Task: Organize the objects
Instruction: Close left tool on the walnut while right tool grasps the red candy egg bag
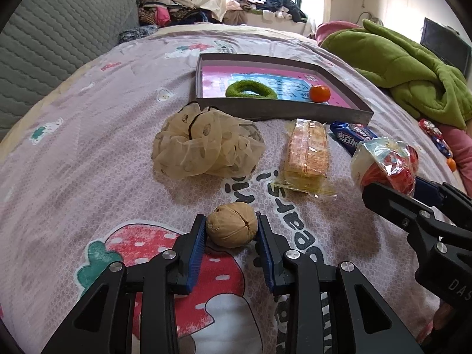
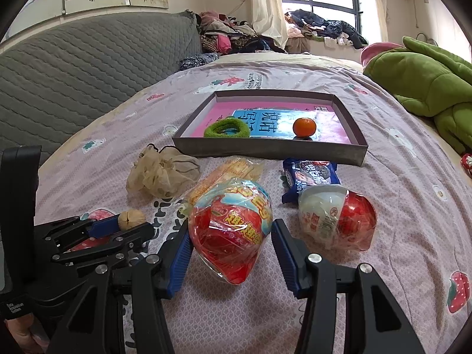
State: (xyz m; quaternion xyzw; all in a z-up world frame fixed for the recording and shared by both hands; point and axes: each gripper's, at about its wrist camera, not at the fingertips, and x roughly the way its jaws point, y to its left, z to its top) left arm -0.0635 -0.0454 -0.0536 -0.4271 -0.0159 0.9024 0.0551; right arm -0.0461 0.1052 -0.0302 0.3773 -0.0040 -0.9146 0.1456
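Note:
My left gripper (image 1: 231, 224) is shut on a tan walnut (image 1: 231, 224) low over the bedspread; it also shows in the right wrist view (image 2: 131, 219). My right gripper (image 2: 230, 237) is shut on a red wrapped toy egg (image 2: 230, 230), also visible in the left wrist view (image 1: 386, 162). A grey shallow box (image 1: 283, 111) holds a green hair ring (image 1: 251, 89) and a small orange (image 1: 319, 93). A beige scrunchie (image 1: 206, 144), a cracker pack (image 1: 308, 150), a blue biscuit pack (image 2: 309, 177) and a second toy egg (image 2: 339, 216) lie in front of the box.
A grey quilted headboard (image 1: 59, 44) stands at the left. A green blanket (image 1: 413, 67) lies at the right. Piles of clothes (image 1: 265, 3) sit at the far end by the window. More small snacks (image 1: 436, 138) lie at the right bed edge.

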